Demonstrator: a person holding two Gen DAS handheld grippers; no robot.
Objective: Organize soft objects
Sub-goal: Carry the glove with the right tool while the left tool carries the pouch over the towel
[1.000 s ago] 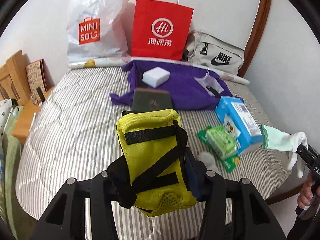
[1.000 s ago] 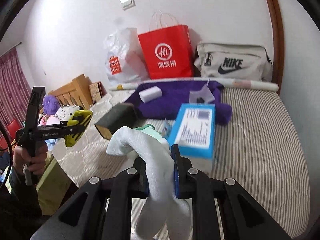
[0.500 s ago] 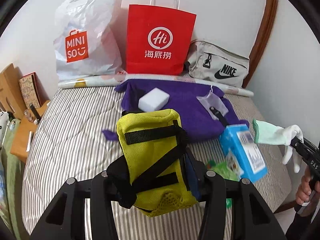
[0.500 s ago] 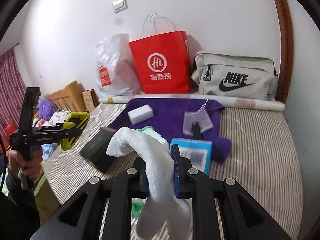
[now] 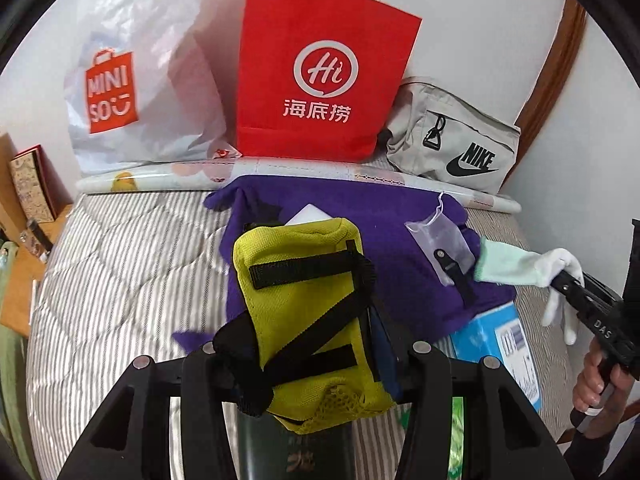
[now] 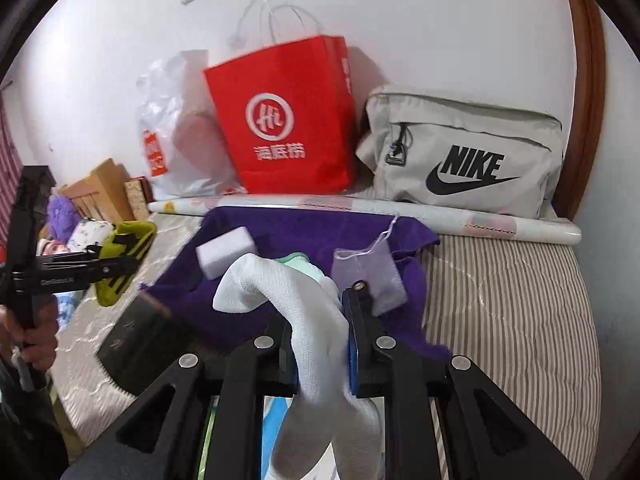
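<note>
My left gripper (image 5: 304,344) is shut on a yellow-green pouch (image 5: 308,300) with black straps, held above the striped bed; the pouch also shows in the right wrist view (image 6: 124,260). My right gripper (image 6: 320,340) is shut on a white glove with a mint cuff (image 6: 304,308), which hangs over the purple cloth (image 6: 312,228); the glove also shows in the left wrist view (image 5: 524,268). A white sponge block (image 6: 226,256) and a small translucent sachet (image 6: 372,276) lie on the purple cloth.
A red paper bag (image 5: 320,72), a white Miniso plastic bag (image 5: 136,80) and a grey Nike bag (image 5: 456,140) stand along the wall behind a rolled sheet (image 6: 360,208). A blue box (image 5: 500,344) and a dark book (image 6: 140,336) lie on the bed. A wooden headboard (image 6: 100,188) is at left.
Both grippers have moved forward over the bed toward the bags at the wall, each holding its item. The purple cloth and bags now look closer.
</note>
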